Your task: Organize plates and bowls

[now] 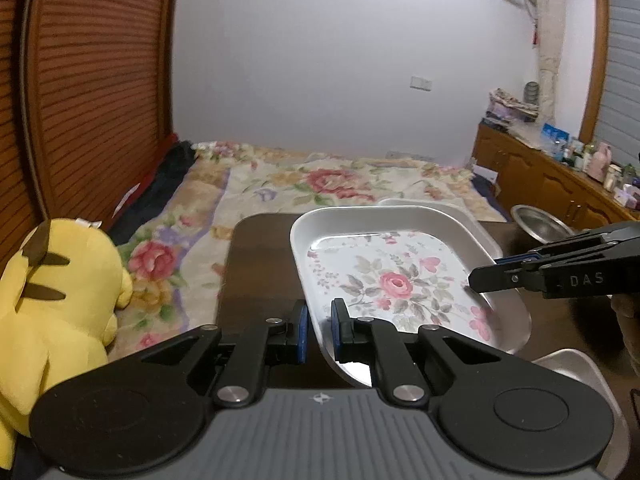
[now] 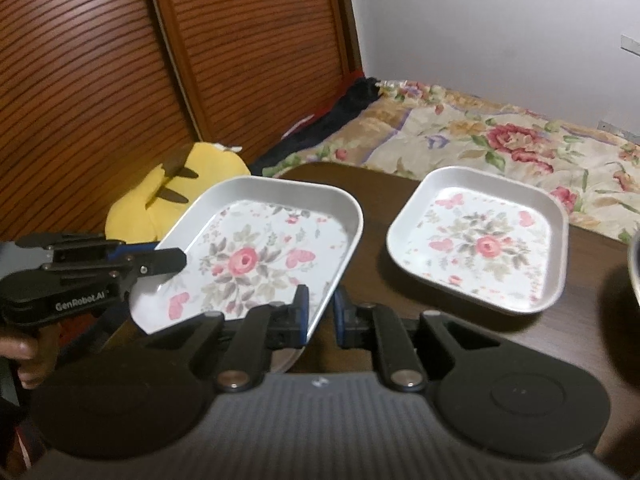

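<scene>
Plainly, both claws, left claw (image 1: 319,322) and right claw (image 2: 321,312), clamp the rose-printed, silver-rimmed square plate (image 2: 256,256).

Two hand-held grippers clamp one floral plate (image 2: 256,256) from opposite edges. The left gripper (image 1: 319,330) has its jaws closed on the plate's near-left rim, angled downward. The right gripper (image 2: 320,316) has its jaws closed on the plate's right rim, also tilted downward. A hand (image 2: 30,354) grasps the left gripper's handle, left of the plate.
</scene>
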### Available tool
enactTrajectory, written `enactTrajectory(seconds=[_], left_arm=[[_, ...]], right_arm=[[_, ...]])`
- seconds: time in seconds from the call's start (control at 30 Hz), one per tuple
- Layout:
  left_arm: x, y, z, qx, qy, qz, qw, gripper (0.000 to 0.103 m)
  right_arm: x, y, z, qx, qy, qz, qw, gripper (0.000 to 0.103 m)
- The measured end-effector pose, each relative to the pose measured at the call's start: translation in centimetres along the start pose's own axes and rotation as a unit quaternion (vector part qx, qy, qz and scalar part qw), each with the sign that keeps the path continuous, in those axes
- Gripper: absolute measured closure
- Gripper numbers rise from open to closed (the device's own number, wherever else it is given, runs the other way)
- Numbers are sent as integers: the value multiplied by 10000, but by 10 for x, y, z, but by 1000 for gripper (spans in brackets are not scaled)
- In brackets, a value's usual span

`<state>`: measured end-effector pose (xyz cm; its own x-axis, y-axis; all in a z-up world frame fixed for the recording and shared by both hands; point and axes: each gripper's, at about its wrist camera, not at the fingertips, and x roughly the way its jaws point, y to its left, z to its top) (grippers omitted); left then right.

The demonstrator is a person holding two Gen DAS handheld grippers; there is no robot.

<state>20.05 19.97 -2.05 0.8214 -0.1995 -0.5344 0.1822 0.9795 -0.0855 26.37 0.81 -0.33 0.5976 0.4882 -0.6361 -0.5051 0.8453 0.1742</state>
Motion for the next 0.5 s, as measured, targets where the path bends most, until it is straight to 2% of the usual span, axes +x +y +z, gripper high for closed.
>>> enactTrajectory(seconds=[0.5], left_arm=[[-35, -65, 2, 210, -174, -484, 9985, 89]], right_arm=[[-80, -30, -22, 248, -407, -276, 9985, 89]])
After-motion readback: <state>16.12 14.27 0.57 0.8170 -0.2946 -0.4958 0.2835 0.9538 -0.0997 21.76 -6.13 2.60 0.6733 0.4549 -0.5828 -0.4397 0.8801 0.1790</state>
